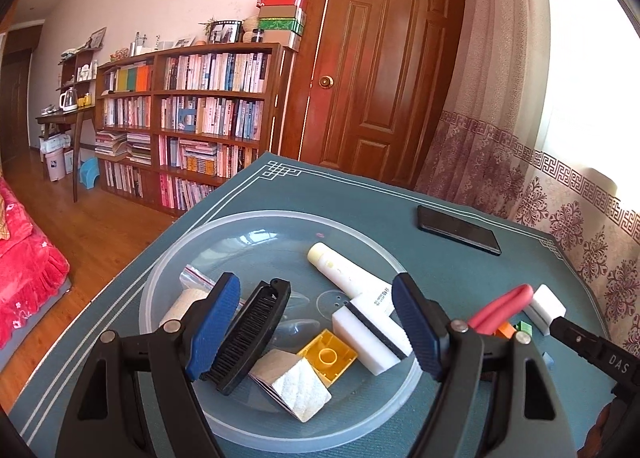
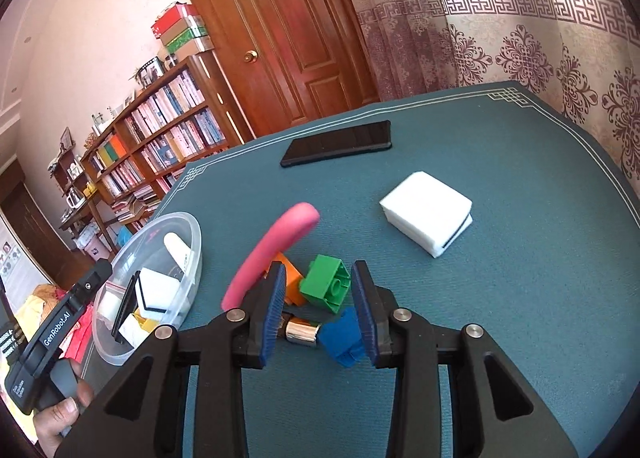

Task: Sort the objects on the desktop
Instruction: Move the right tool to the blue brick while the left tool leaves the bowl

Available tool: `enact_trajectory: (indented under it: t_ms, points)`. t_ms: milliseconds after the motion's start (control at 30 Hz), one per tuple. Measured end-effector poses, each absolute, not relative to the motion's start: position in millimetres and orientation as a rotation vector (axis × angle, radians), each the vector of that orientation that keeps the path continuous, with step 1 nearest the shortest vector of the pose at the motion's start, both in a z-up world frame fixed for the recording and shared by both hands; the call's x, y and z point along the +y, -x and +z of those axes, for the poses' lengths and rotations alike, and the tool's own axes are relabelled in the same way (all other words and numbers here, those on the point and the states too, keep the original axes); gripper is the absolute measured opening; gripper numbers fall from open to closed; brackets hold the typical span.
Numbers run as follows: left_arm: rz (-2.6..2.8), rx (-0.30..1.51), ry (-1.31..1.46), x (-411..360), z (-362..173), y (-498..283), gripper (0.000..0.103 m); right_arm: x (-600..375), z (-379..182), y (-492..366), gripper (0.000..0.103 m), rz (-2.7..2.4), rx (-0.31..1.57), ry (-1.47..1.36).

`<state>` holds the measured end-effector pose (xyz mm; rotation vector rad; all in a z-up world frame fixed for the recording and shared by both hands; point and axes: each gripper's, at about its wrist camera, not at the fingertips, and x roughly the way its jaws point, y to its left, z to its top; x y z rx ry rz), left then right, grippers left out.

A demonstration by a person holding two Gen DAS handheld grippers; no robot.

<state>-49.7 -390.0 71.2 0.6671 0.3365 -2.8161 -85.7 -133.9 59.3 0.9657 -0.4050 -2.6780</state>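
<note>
Your left gripper [image 1: 316,322] is spread wide above the clear round plastic bowl [image 1: 176,258], which holds a black folding comb [image 1: 252,338], a yellow toy brick [image 1: 328,356] and a white tube [image 1: 348,272]. Only the right view shows your right gripper [image 2: 318,308], half open, around the green toy brick [image 2: 326,288] and blue toy brick [image 2: 342,340] at lower centre, touching neither

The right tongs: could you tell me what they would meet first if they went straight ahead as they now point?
Most likely the green brick, which sits between the open right tongs. The blue brick and a small metal cylinder lie lower in the same gap, so depth leaves some doubt.
</note>
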Motion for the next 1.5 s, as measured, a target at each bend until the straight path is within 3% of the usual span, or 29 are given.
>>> enact_trajectory:
  t_ms: [433, 600, 800, 1167, 1233, 1500]
  points:
    - [-2.834, 0.345, -0.7, -382.6, 66.0, 53.6, 0.082, -133.2, 43.9, 78.9, 0.037, -2.655, -0.375, -1.015]
    - [-2.825, 0.366, -0.709, -385.7, 62.9, 55.1, 0.082, -133.0, 38.1, 78.0, 0.051, -2.708, -0.3, -1.031]
    - [-2.823, 0.36, -0.733, -383.2, 57.8, 59.0, 0.081, -122.6, 31.1, 84.1, 0.051, -2.677, -0.368, -1.072]
    - [-2.82, 0.338, -0.738, -378.7, 54.7, 60.6, 0.081, -133.6, 25.0, 83.7, 0.051, -2.633, -0.315, -1.101]
    - [-2.825, 0.334, -0.736, -377.9, 55.4, 60.3, 0.081, -131.9, 22.0, 84.4, 0.044, -2.629, -0.328, -1.112]
    - [-2.87, 0.303, -0.717, -364.4, 69.1, 59.5, 0.081, -121.2, 31.2, 80.3, 0.043, -2.684, -0.358, -1.079]
